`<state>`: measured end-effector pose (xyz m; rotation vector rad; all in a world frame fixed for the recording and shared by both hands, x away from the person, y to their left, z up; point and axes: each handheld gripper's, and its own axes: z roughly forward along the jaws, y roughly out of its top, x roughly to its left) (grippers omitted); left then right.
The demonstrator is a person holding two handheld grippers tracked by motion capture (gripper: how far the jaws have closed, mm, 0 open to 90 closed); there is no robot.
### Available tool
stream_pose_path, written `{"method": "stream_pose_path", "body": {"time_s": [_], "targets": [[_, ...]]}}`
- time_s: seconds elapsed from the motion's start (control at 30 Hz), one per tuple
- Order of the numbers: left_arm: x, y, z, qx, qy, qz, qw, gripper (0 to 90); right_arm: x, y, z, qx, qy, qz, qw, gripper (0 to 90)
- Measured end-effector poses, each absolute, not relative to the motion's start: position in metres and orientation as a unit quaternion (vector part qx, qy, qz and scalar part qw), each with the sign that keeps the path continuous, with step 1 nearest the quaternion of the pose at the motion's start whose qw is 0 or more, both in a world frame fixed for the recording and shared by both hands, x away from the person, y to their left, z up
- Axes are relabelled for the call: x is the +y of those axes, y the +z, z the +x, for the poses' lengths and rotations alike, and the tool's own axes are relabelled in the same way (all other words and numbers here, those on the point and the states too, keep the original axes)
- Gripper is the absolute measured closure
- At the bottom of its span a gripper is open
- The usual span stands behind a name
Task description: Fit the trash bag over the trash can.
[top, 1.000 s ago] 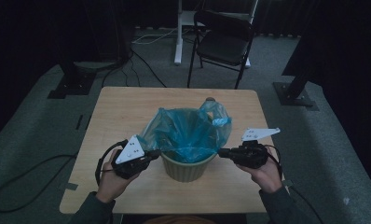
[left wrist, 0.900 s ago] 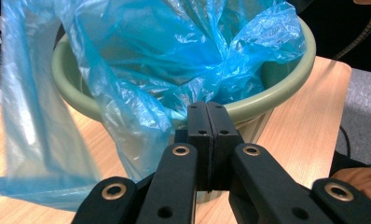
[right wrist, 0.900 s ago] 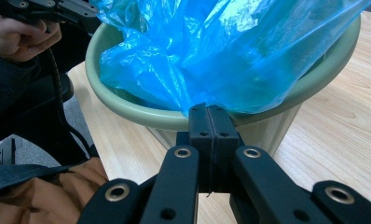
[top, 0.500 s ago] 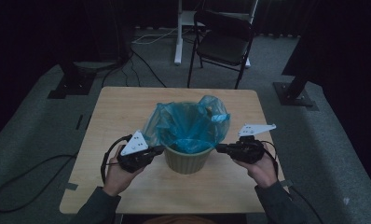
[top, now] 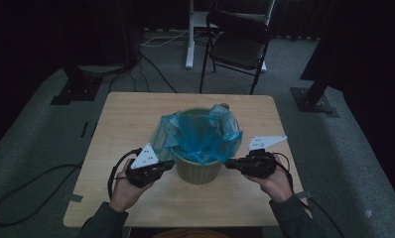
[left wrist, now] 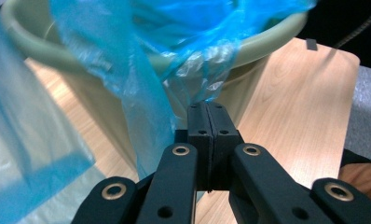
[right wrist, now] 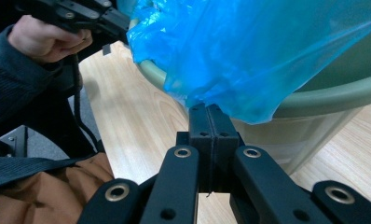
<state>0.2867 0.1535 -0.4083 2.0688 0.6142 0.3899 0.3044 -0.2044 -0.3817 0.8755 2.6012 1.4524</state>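
A light wooden table stands on grey carpet, with a dark folding chair beyond its far edge. Near the middle of the table, toward the person's side, sits a pale green bin, upright. A blue plastic bag lines it, its crumpled edge rising above the rim and draping over the near side. The left gripper is just beside the bin's left wall; its jaws are pressed together on a fold of the bag's edge hanging outside the rim. The right gripper is at the bin's right side, jaws likewise pinched tight on the bag's lower edge, just under the rim.
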Motion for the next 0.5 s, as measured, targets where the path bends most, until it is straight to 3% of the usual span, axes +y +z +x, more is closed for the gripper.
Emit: {"method": "stream_pose_path", "body": {"time_s": [0.5], "targets": [[0.14,-0.415,0.28,0.23,0.141,0.85,0.453,89.8,-0.212,-0.397,0.317,0.843,0.44,0.311,0.012,90.0]]}}
